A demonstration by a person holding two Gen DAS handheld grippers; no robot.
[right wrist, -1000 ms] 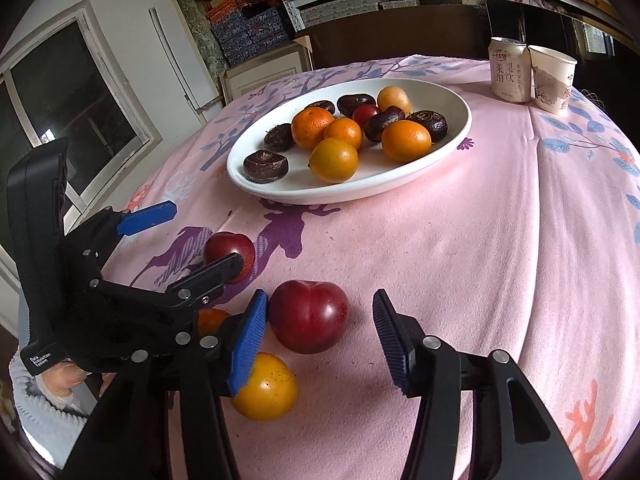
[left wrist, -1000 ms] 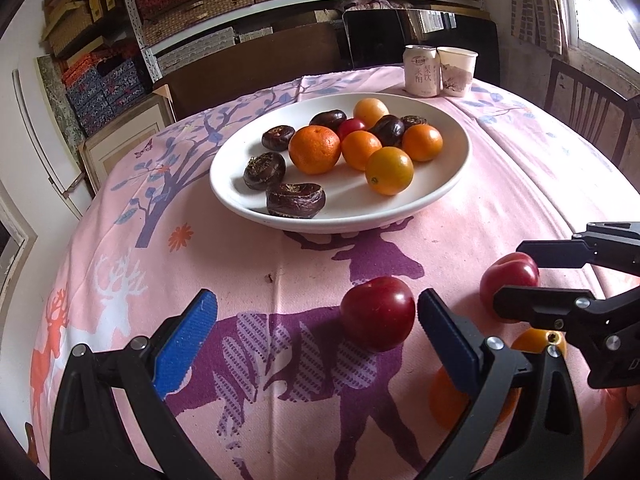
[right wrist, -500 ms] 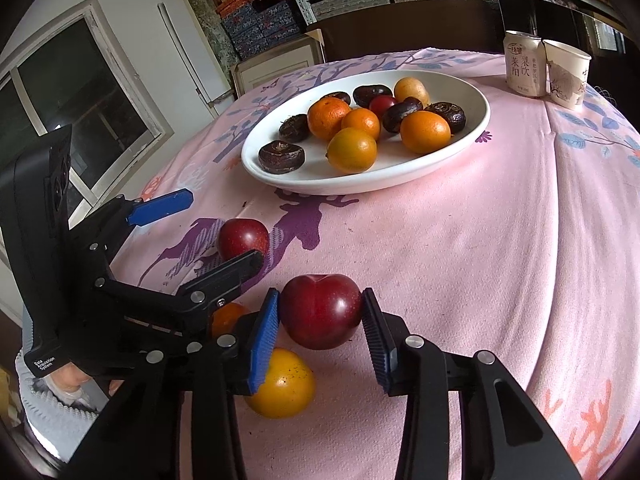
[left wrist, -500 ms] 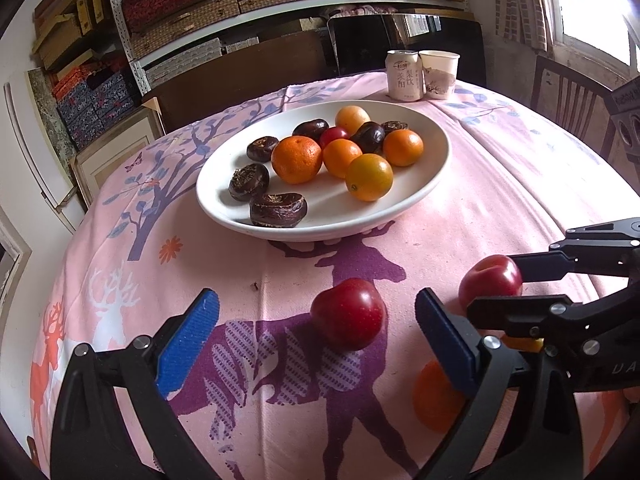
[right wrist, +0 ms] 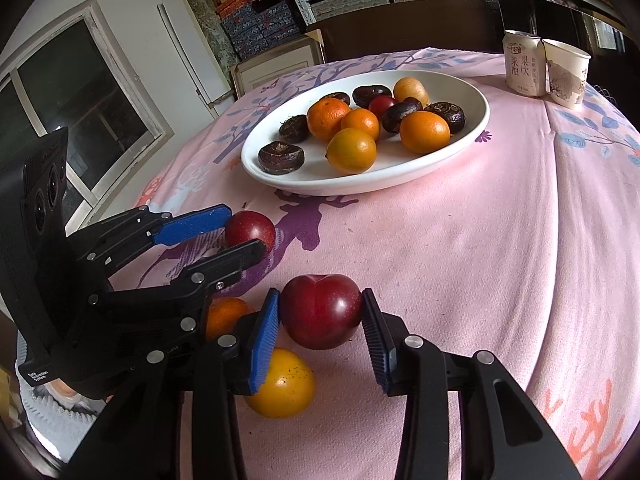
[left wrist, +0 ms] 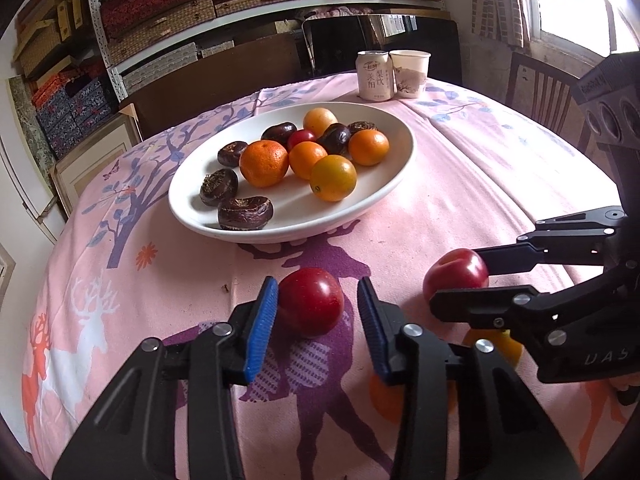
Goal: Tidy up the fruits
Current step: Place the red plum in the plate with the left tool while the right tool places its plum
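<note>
Two red plums lay on the pink deer-print tablecloth (left wrist: pixel 460 200) nearest the cameras, one between each pair of blue-padded fingers. In the right wrist view the right gripper (right wrist: pixel 320 322) had both pads pressed against the sides of the larger plum (right wrist: pixel 322 310), with a yellow-orange fruit (right wrist: pixel 282 384) just beneath its left finger and an orange (right wrist: pixel 224 314) partly hidden behind the other tool. In the left wrist view the left gripper (left wrist: pixel 316 312) was closing around the smaller plum (left wrist: pixel 310 302): the left pad met the skin, while a narrow gap showed at the right pad. Farther back, a white oval dish (left wrist: pixel 384 196) held several oranges (left wrist: pixel 264 162), dark water chestnuts (left wrist: pixel 245 213) and one small red fruit (left wrist: pixel 302 137). At the far edge of the table stood a drink can (left wrist: pixel 374 76) touching a paper cup (left wrist: pixel 410 73), with stacked shelves (left wrist: pixel 240 8) behind.
</note>
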